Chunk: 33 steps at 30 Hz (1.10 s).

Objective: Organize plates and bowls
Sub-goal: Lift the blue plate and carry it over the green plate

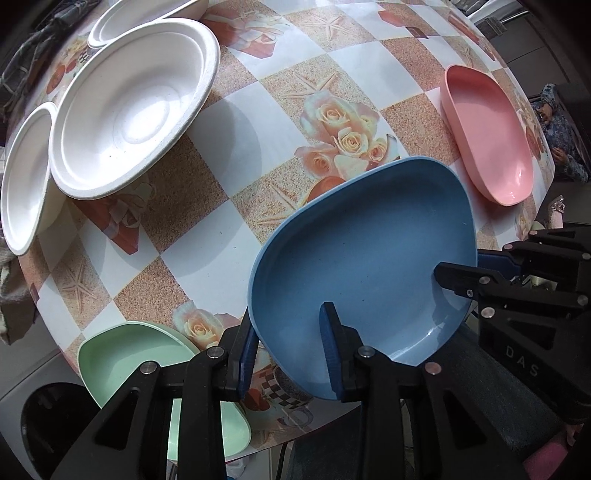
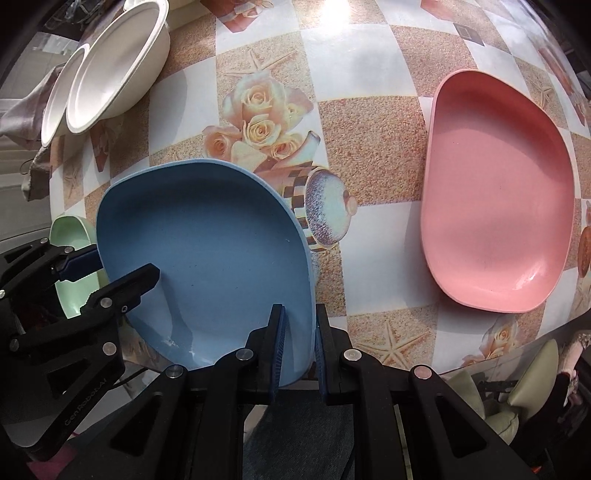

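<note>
A blue plate (image 1: 365,254) sits at the table's near edge; it also shows in the right wrist view (image 2: 207,251). My left gripper (image 1: 290,347) straddles its left rim, one finger outside and one inside, with the jaws wide apart. My right gripper (image 2: 299,339) is closed on the plate's right rim. A pink plate (image 2: 498,206) lies to the right; it shows in the left wrist view (image 1: 484,125) too. A green plate (image 1: 122,362) lies at the near left. White bowls (image 1: 129,110) stand at the far left.
The table (image 1: 258,221) has a checked rose-pattern cloth. A small white bowl (image 1: 26,177) sits at the left edge and another white bowl (image 1: 136,18) at the back. A grey cloth (image 2: 29,110) hangs off the far left.
</note>
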Tool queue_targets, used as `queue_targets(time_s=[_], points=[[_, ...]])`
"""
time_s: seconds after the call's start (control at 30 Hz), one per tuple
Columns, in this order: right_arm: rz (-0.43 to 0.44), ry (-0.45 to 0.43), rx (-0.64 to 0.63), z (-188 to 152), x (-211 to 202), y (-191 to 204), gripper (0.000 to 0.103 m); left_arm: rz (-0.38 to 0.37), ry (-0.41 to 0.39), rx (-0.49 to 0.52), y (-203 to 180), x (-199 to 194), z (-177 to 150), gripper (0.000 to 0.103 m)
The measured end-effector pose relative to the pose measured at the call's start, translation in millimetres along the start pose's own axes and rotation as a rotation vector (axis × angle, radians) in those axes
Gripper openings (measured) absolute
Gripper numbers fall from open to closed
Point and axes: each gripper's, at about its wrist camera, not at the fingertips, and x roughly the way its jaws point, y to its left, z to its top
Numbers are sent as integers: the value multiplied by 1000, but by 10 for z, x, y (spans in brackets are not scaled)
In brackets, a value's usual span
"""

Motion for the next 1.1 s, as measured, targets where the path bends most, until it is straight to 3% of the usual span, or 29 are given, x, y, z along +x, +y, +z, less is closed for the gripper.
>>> queue_targets(time_s=[0.67, 1.1], points=[[0, -76, -120, 79, -528, 281, 18, 19, -127, -82, 706, -1066, -628, 36], [-30, -73, -283, 8, -575, 742, 18, 23, -169, -190, 1154, -1244, -1181, 36]])
